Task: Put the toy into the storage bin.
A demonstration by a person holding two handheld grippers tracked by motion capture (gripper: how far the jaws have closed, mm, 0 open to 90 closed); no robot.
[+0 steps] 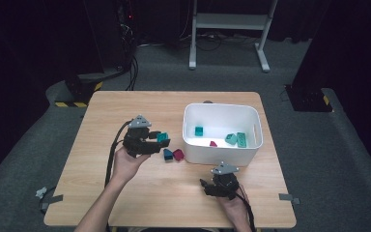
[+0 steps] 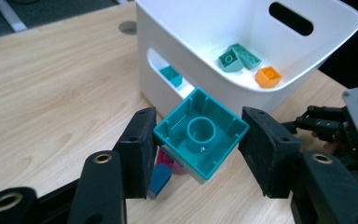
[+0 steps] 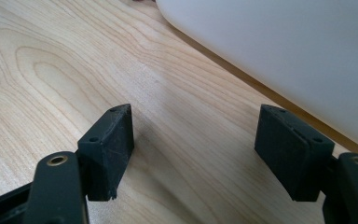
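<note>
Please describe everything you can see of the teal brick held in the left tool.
The teal brick looks like glossy plastic, square, with its hollow underside and one round inner tube facing the camera. It is tilted, corner downward, clamped between the left tool's two black pads, lifted above the wooden table, near the white bin.

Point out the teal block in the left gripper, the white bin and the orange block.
teal block [image 2: 200, 139]: left gripper view, hollow underside.
white bin [image 1: 222, 151]: high view, near wall.
orange block [image 2: 268, 76]: left gripper view, studded top.
</note>
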